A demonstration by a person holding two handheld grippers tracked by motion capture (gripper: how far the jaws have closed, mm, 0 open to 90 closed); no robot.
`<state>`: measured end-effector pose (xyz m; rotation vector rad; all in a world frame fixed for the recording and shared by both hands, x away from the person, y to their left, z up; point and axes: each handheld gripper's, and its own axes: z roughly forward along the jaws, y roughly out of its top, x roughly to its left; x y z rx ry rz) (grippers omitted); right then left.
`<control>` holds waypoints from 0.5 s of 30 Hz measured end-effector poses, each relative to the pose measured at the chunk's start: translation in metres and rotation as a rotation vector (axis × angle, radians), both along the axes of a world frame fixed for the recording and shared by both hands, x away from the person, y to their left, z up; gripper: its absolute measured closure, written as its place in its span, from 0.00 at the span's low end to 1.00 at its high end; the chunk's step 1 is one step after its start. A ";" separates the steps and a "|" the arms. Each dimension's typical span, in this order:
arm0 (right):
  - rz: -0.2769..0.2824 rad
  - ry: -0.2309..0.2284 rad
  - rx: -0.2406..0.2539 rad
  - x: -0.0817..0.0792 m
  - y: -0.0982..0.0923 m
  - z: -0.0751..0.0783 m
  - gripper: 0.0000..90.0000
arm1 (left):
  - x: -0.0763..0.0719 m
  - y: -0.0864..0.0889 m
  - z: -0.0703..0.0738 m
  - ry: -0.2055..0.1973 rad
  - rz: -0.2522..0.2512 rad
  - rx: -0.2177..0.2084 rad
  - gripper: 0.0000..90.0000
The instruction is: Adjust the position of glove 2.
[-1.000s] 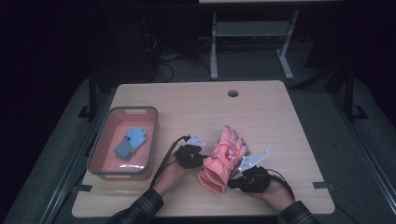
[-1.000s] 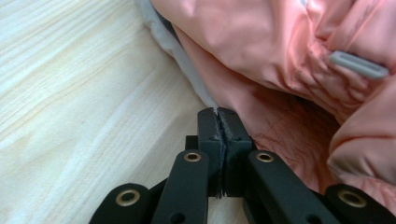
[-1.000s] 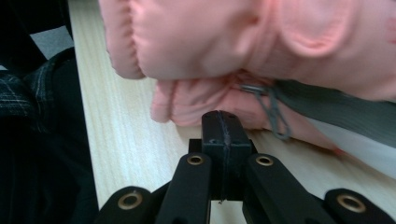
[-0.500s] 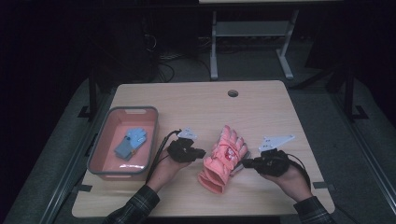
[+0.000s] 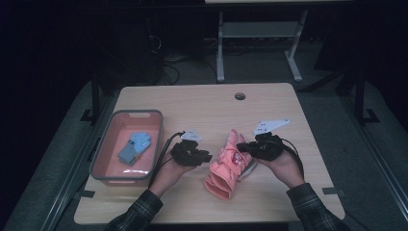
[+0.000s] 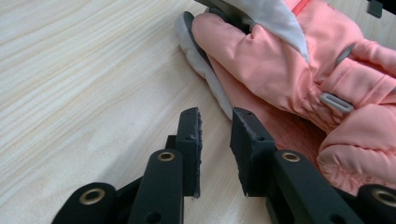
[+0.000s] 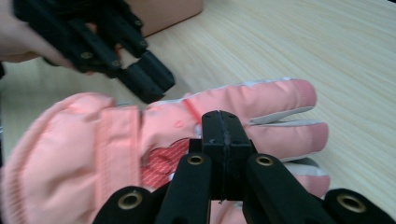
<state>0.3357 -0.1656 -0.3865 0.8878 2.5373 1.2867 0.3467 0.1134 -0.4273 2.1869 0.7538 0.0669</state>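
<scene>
The left gripper (image 6: 215, 135) has just been opening its jaws, and nothing sits between them now; the pink glove (image 5: 230, 161) lies just beside them on the bench (image 5: 202, 103), near the front edge, in the middle. The right gripper (image 5: 243, 147) has backed off toward the right edge, its jaws pressed together and empty above the glove. So the glove looks let go. Both hands hold their grippers low, pointing in at it. A blue glove (image 5: 134, 147) rests in the bin (image 5: 100, 154) by the left edge.

Left tool (image 6: 215, 135) jaws just opening, empty; right tool (image 7: 224, 135) jaws closed.
</scene>
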 end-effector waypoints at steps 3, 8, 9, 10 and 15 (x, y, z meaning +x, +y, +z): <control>-0.010 0.008 -0.002 0.005 0.000 -0.001 1.00 | 0.000 0.002 0.004 -0.007 0.006 -0.002 0.79; -0.013 0.006 -0.005 0.007 -0.001 -0.005 1.00 | 0.001 0.008 0.020 -0.018 0.013 -0.031 0.87; -0.012 0.004 -0.006 0.007 -0.001 -0.005 1.00 | 0.001 0.009 0.023 -0.023 0.004 -0.033 0.93; -0.015 0.005 -0.002 0.007 -0.001 -0.005 1.00 | 0.000 0.008 0.025 -0.028 -0.003 -0.035 1.00; -0.016 0.005 0.002 0.007 -0.001 -0.004 1.00 | -0.004 0.000 0.032 -0.013 -0.053 -0.065 1.00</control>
